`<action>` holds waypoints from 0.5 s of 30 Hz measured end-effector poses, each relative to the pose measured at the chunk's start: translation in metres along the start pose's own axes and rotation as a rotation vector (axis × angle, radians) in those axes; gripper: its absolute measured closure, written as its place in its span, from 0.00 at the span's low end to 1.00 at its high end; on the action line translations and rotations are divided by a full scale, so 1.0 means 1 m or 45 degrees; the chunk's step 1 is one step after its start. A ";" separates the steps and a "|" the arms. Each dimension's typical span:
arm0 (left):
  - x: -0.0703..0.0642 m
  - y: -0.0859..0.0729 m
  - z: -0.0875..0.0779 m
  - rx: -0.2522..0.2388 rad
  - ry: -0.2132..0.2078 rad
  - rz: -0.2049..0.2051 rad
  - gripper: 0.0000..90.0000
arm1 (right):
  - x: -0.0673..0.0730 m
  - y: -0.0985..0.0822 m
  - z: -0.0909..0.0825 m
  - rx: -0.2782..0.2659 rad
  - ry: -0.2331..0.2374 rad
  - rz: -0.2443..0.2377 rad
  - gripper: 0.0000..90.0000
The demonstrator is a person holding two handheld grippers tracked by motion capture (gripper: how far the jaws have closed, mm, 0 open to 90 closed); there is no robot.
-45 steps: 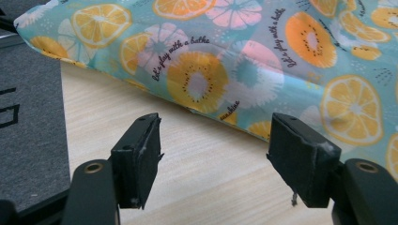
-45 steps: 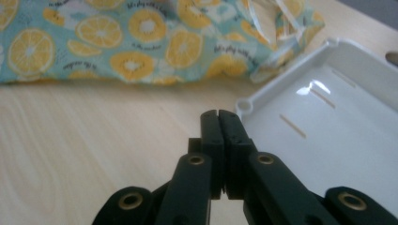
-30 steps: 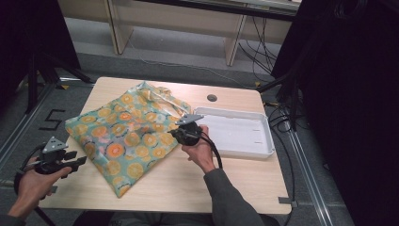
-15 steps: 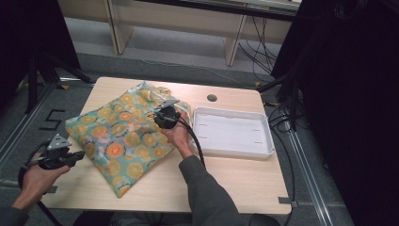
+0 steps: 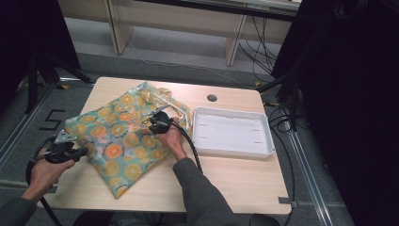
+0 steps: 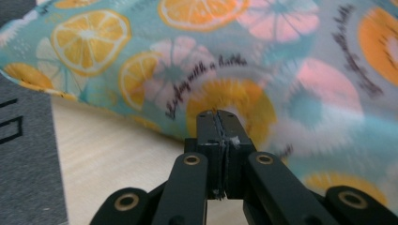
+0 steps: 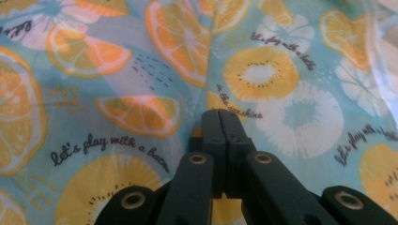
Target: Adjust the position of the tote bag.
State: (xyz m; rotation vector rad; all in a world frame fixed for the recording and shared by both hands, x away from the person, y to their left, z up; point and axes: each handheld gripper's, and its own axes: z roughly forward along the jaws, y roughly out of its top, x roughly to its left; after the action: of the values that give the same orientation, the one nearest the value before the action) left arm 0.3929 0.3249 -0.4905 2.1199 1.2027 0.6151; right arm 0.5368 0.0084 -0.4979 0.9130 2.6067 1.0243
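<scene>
Bag [image 5: 123, 141] against both closed fingers [image 7: 219, 129].

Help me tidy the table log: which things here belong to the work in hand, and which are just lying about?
In use:
fruit-print cloth bag
left gripper, jaws shut at the bag's edge
right gripper, jaws shut, on the bag

Lying about:
white tray, beside the bag
</scene>
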 end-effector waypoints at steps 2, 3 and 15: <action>0.002 0.001 0.001 0.002 0.008 0.018 0.98 | 0.004 -0.001 0.000 0.006 0.012 0.003 1.00; 0.003 0.002 0.001 0.024 0.010 -0.049 0.99 | 0.010 -0.001 -0.001 0.015 0.027 -0.026 1.00; 0.025 0.015 0.020 0.003 0.058 -0.063 0.97 | 0.039 -0.021 -0.023 0.090 0.118 -0.071 1.00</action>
State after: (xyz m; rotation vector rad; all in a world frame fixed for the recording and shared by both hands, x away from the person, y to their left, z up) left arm 0.4266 0.3347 -0.4919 2.0815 1.2770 0.6430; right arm 0.4874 0.0079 -0.4931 0.8218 2.7445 0.9884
